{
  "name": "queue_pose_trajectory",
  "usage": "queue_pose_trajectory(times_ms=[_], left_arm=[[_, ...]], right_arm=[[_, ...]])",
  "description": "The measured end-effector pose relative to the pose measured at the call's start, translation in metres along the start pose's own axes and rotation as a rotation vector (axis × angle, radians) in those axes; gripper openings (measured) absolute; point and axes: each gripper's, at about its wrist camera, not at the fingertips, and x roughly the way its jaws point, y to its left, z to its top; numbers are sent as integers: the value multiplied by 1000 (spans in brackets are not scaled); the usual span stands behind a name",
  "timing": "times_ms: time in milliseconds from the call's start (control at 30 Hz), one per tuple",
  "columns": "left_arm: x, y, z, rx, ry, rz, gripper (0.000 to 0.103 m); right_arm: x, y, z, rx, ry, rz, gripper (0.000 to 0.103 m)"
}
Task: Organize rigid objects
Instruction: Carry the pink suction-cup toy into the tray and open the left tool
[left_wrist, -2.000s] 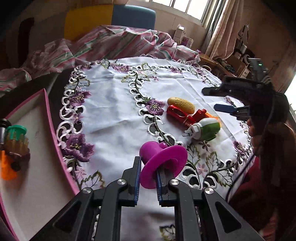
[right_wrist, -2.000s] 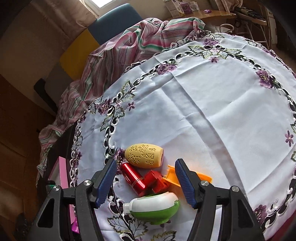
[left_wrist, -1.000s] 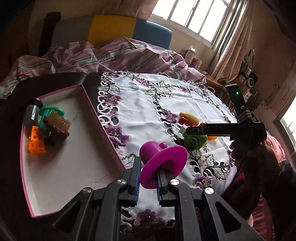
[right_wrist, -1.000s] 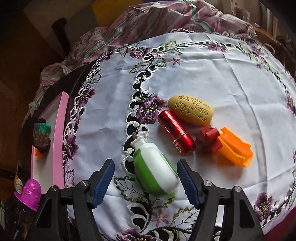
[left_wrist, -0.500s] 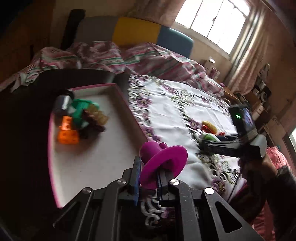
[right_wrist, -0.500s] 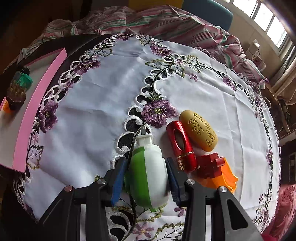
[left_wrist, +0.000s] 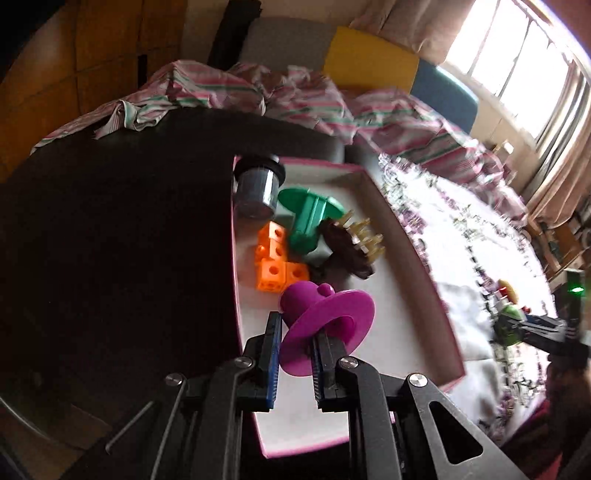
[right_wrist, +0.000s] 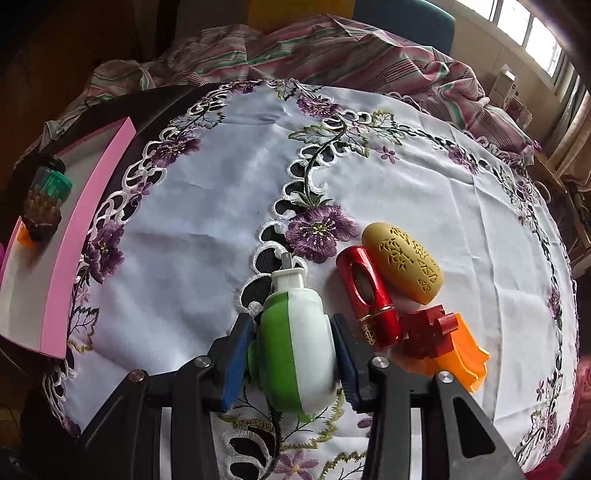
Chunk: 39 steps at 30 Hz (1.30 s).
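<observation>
Pink-rimmed tray (left_wrist: 406, 236), seen inside only from the left wrist, holds orange cubes (left_wrist: 275, 264) and a green spool (left_wrist: 308, 221); above it the left gripper (left_wrist: 293, 354) clamps a purple flanged piece (left_wrist: 328, 325). Right gripper (right_wrist: 291, 363) squeezes the green-white bottle (right_wrist: 295, 347) on the tablecloth (right_wrist: 406, 166); its far-off view there blurs.

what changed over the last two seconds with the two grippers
The left gripper carried the purple piece from over the tablecloth to above the pink tray. The right gripper came down and closed on the green-and-white plug. The red tube and yellow case stayed put.
</observation>
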Motion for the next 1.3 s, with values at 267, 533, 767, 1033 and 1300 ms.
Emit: queue_pose_trajectory(times_ms=[267,533,767,1033,1300], left_arm=[[29,-4,5,52,9,90,15],[29,5,6,11,-4,76,30],[12,0,-3,24,-31,77,37],[-8,-2,-10,11,-64,117,40],[-30,-7,-13,24,-107,146,40]], right_arm=[[1,3,1,-20,-8,-10,43],[1,1,1,-14,-6,-4,43],[1,-3,1,14,0,17,43],[1,-1,0,8,-2,12,43],[1,3,0,-16,-9,-6,43]])
